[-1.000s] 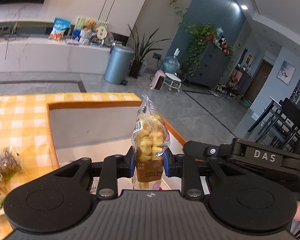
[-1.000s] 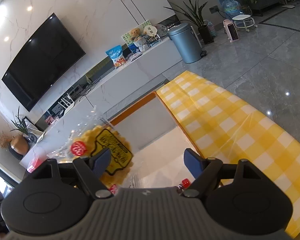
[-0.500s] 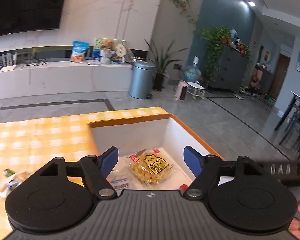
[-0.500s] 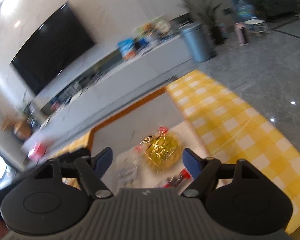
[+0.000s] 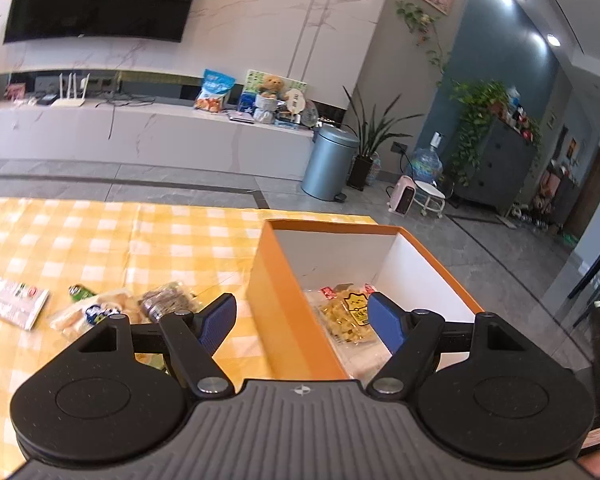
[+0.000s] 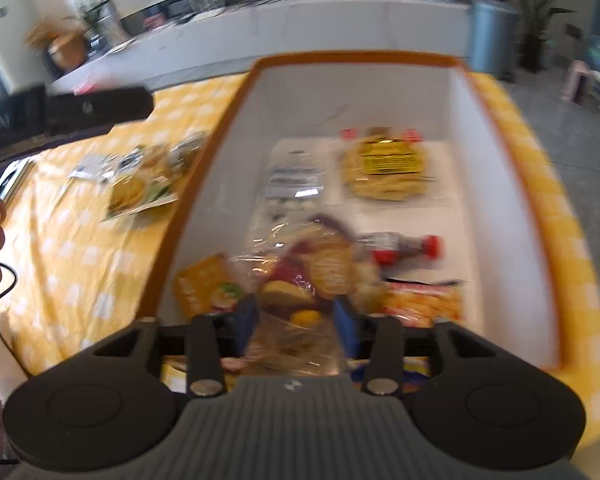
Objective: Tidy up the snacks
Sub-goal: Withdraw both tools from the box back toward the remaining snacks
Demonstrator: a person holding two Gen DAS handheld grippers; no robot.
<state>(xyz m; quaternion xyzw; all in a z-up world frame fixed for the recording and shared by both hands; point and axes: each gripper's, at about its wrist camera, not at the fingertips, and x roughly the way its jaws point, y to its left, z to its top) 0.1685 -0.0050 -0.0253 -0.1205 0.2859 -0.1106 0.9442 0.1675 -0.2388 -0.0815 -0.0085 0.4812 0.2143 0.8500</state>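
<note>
While several snacks already lie in the orange box (image 6: 204, 168), among them a yellow cracker pack (image 6: 384, 168) at its far end and a small bottle (image 6: 404, 246), a clear-wrapped snack bag (image 6: 300, 276) sits between the right claw (image 6: 296, 320) pads, whose jaws have just been closing; blur hides whether they pinch it. The left claw (image 5: 302, 318) is spread, empty, straddling the box's left wall. Loose snacks (image 5: 112, 308) remain on the tabletop (image 5: 120, 240) to the left; I judge those need fetching next.
</note>
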